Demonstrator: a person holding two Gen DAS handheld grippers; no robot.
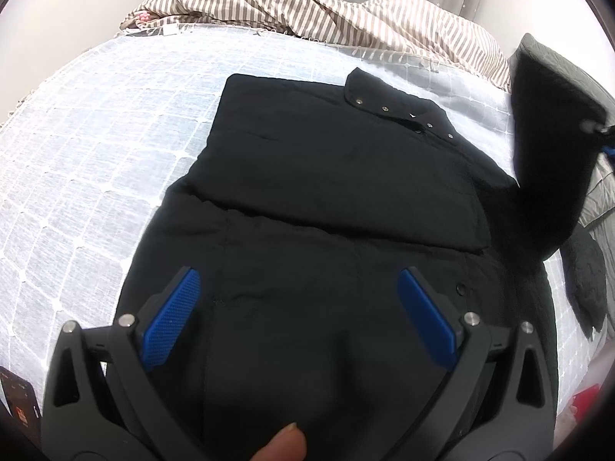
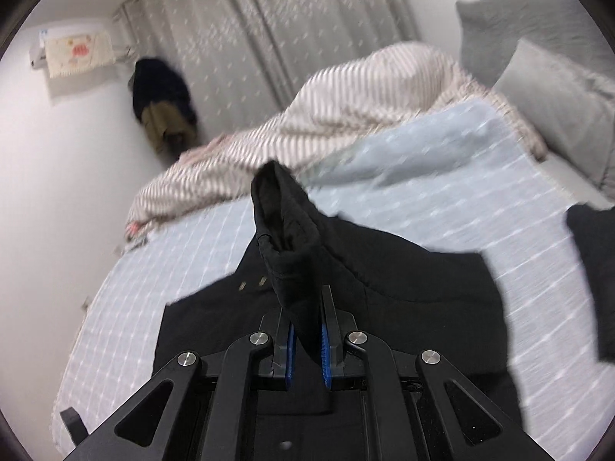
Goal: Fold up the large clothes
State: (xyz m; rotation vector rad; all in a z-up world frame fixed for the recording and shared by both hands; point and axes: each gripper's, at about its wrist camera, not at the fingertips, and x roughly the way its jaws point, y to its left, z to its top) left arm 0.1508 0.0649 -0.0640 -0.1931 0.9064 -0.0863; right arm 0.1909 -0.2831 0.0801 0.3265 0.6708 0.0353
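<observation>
A black padded jacket (image 1: 326,176) lies flat on the pale checked bedspread (image 1: 96,161), collar with metal snaps toward the far right. My left gripper (image 1: 300,288) hovers over its lower half, jaws wide apart with nothing between the blue pads. At the right edge of the left wrist view one sleeve (image 1: 553,146) is lifted off the bed, and the right gripper's tip (image 1: 603,130) shows beside it. In the right wrist view my right gripper (image 2: 305,330) is shut on that sleeve's cuff (image 2: 288,230), which stands up from the jaws above the jacket (image 2: 403,288).
A striped duvet (image 1: 307,11) is bunched along the far side of the bed. Grey pillows (image 2: 553,77) lie at the head, and starred curtains (image 2: 269,30) hang behind. Another dark cloth (image 1: 584,280) lies at the bed's right edge. A fingertip (image 1: 284,441) shows below my left gripper.
</observation>
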